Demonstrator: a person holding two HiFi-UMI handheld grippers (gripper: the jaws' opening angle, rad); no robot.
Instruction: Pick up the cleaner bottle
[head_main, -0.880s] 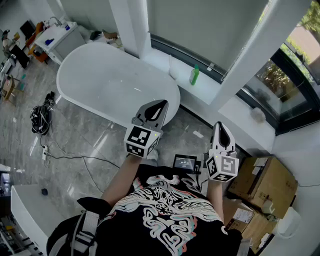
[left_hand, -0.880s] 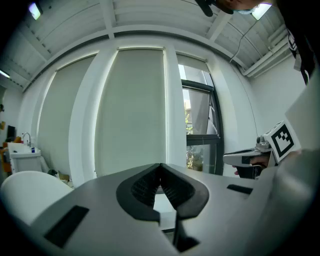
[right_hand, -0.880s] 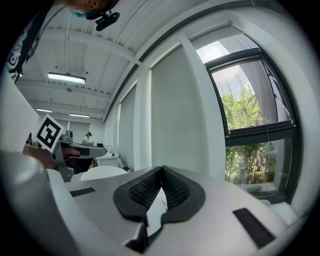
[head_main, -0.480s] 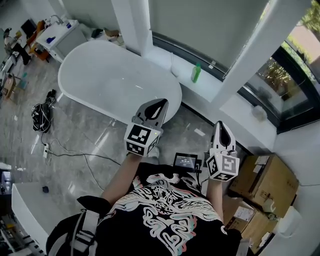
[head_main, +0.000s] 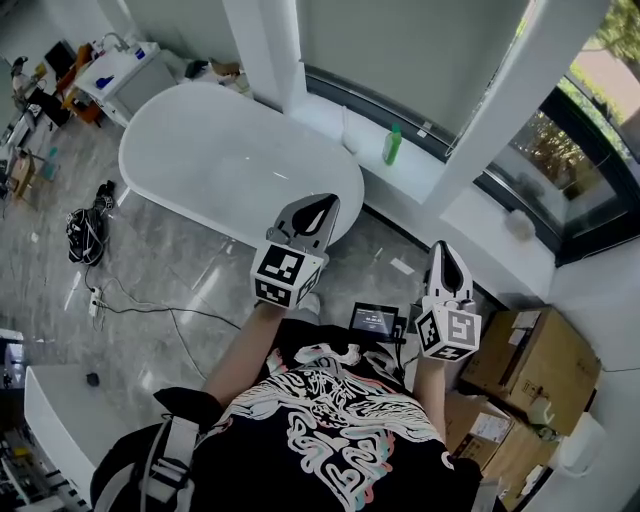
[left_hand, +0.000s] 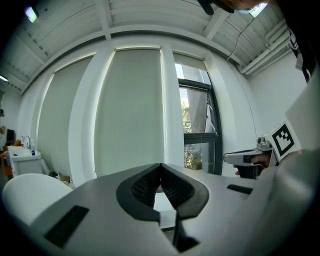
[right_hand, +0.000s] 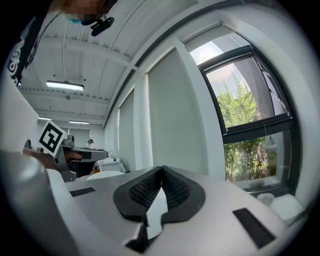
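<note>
A green cleaner bottle (head_main: 393, 146) stands upright on the white window ledge (head_main: 420, 175) behind the bathtub, far from both grippers. My left gripper (head_main: 323, 208) is held at chest height over the tub's near end, jaws shut with nothing between them. My right gripper (head_main: 445, 256) is held level to its right, jaws also shut and empty. In the left gripper view the left gripper (left_hand: 160, 165) points at the blinds and window, and the right gripper (left_hand: 250, 159) shows at the right edge. The bottle does not show in either gripper view.
A white oval bathtub (head_main: 180, 150) lies between me and the ledge. Cardboard boxes (head_main: 525, 365) stand at the right, a small screen (head_main: 372, 320) near my chest. Cables (head_main: 85, 235) lie on the marble floor at left. A white pillar (head_main: 490, 110) rises beside the ledge.
Both grippers have kept nearly still; the view has shifted slightly, with the tub and ledge drifting a little to the right.
</note>
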